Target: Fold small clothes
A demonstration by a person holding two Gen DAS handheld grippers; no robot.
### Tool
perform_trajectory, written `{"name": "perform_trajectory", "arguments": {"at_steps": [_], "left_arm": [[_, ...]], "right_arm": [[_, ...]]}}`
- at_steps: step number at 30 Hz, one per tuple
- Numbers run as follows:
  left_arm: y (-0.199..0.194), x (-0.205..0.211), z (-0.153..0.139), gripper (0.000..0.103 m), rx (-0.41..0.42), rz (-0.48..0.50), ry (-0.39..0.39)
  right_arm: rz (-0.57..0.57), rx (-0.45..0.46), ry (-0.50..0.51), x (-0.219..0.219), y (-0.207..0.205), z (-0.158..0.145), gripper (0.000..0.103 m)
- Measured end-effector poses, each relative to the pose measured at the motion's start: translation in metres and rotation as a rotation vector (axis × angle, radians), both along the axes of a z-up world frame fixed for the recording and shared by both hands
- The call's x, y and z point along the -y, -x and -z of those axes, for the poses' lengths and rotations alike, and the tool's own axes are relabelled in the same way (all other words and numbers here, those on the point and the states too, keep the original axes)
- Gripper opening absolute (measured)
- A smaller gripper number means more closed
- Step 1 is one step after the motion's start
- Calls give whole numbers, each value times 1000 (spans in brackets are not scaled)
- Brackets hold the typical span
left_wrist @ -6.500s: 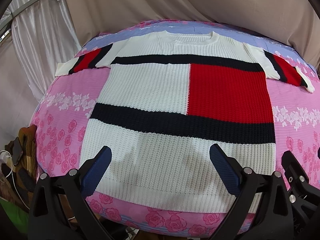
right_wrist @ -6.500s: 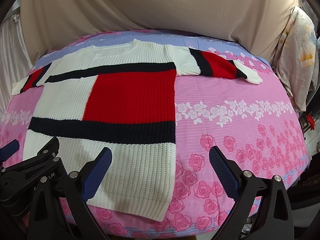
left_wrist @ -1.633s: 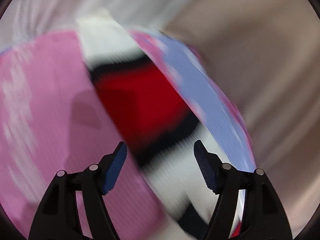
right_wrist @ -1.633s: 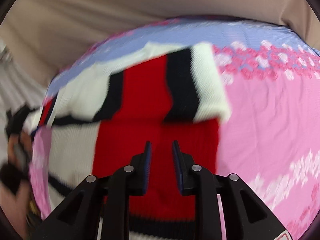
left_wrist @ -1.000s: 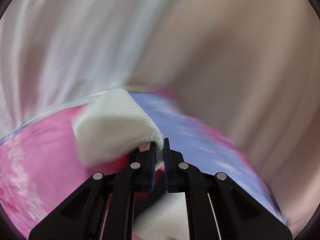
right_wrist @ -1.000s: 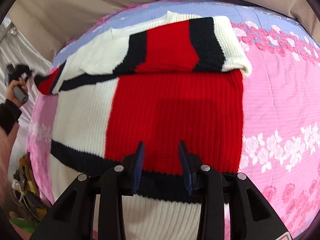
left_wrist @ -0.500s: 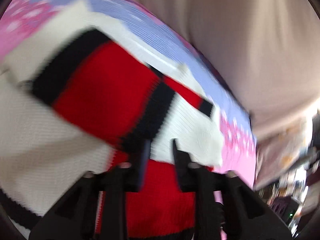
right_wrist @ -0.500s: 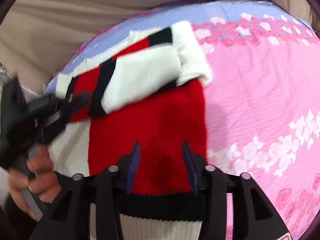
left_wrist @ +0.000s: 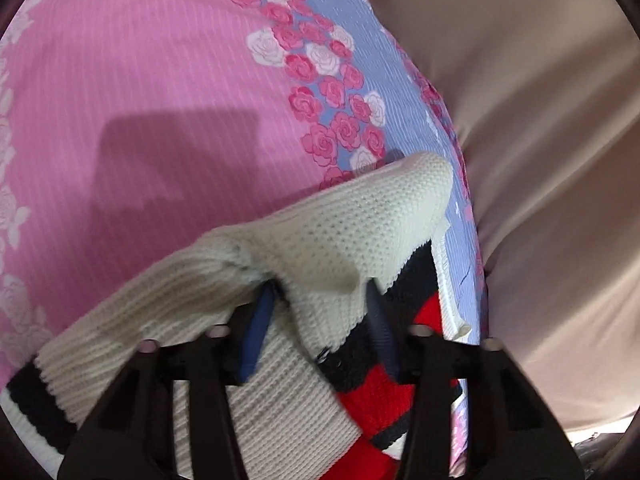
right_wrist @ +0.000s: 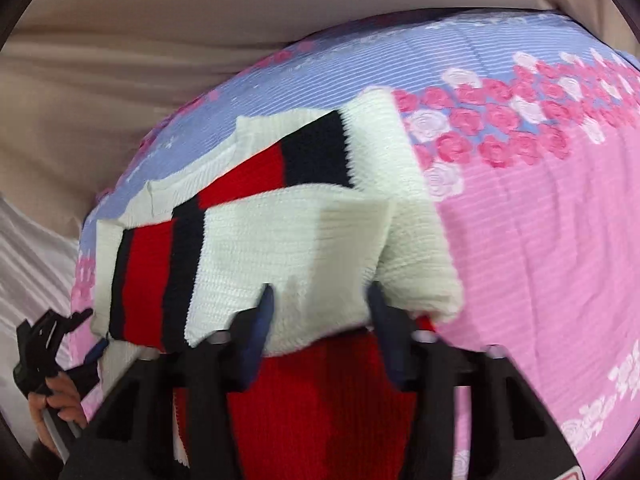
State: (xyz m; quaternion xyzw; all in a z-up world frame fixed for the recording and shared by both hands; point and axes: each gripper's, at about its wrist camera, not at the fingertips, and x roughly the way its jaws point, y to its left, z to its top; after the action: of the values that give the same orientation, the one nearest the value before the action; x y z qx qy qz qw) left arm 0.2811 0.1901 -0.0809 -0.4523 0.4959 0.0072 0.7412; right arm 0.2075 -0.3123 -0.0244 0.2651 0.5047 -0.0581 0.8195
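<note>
Sweater (left_wrist: 340,240) | white knit between closing left hand-held gripper (left_wrist: 320,304) jaws

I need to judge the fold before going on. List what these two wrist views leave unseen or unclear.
- Sweater hem and lower body: cut off by the bottom edge and hidden behind the closing right gripper in the right wrist view.
- Left gripper, also closing: white knit drapes over the fingertips in the left wrist view, so contact is unclear.
- Left side of the sweater: the left wrist view shows only a bunched corner.
- Bedsheet near edge: out of frame in both views.
</note>
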Motion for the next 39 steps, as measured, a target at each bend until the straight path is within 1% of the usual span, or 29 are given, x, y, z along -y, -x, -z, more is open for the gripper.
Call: {"name": "perform_trajectory", "arguments": {"at_steps": [1, 3, 4, 5, 6, 8, 9, 10, 11, 12, 13, 14, 15, 16, 17, 19, 21, 22, 24, 26, 28, 29, 30, 31, 32, 33, 36, 38, 39], "left_arm": [[-8, 8, -3, 11, 1, 3, -5], [-6, 9, -18, 10, 55, -28, -13], [-5, 3, -36, 10, 120, -60, -18], [0, 2, -45, 9, 162, -73, -25], [1, -2, -54, 10, 192, -87, -39], [0, -4, -56, 10, 210, -92, -75], [-5, -1, -47, 10, 186, -72, -101], [-8, 4, -33, 10, 152, -60, -135], [-11, 8, -22, 10, 118, -47, -161], [-13, 11, -5, 10, 64, -38, -181], [-10, 8, 5, 10, 41, -37, -166], [-5, 5, 14, 11, 67, -55, -129], [-2, 4, 14, 11, 82, -60, -126], [-2, 4, 13, 11, 88, -44, -136], [-3, 5, 13, 11, 91, -34, -144], [-4, 5, 13, 11, 97, -16, -155], [-5, 7, 13, 11, 95, -6, -164], [-6, 8, 12, 11, 95, 3, -173], [-6, 8, 12, 11, 99, 11, -181], [-6, 10, 13, 11, 104, 21, -185], [-8, 8, 14, 11, 104, 32, -179], [-10, 8, 15, 11, 104, 37, -175], [-10, 7, 15, 11, 105, 43, -169], [-10, 6, 15, 11, 108, 53, -166], [-9, 5, 15, 11, 111, 61, -167], [-9, 5, 14, 11, 115, 70, -168], [-10, 4, 15, 11, 129, 96, -172], [-9, 4, 15, 11, 144, 116, -173], [-9, 3, 15, 11, 151, 125, -169]], "right_arm": [[-18, -5, 1, -3, -5, -1, 10], [-49, 45, 3, -10, -17, -19, 9], [-67, 113, -6, -12, -22, -41, 8], [-75, 177, -18, -14, -23, -60, 8], [-78, 268, -29, -13, -24, -88, 8], [-77, 412, -40, -8, -23, -131, 8], [-74, 439, -38, -4, -24, -137, 8], [-76, 432, -36, -1, -26, -132, 8], [-73, 387, -20, 3, -32, -116, 8], [-73, 293, 3, 6, -41, -84, 8], [-76, 169, 3, 9, -50, -41, 8], [-57, 42, -23, 14, -53, 1, 8], [-34, -21, -66, 18, -51, 27, 8], [-5, 28, -120, 22, -44, 32, 8], [15, 42, -146, 26, -40, 30, 8], [45, 43, -156, 28, -37, 25, 14], [74, 25, -95, 27, -33, 10, 20], [99, 32, -41, 25, -29, -2, 20], [92, 97, 8, 11, -24, -28, 21], [-11, 143, -12, -18, -38, -46, 22], [-204, 160, -54, -67, -70, -58, 21], [-324, 175, -69, -101, -91, -62, 21], [-406, 171, -78, -126, -106, -63, 19], [-495, 151, -89, -157, -127, -60, 15], [-568, 121, -96, -186, -146, -54, 15], [-618, 91, -93, -208, -164, -46, 12], [-695, 25, -12, -268, -211, -22, 12], [-697, -15, 39, -296, -231, -3, 12], [-693, -36, 76, -306, -242, 7, 7]]}}
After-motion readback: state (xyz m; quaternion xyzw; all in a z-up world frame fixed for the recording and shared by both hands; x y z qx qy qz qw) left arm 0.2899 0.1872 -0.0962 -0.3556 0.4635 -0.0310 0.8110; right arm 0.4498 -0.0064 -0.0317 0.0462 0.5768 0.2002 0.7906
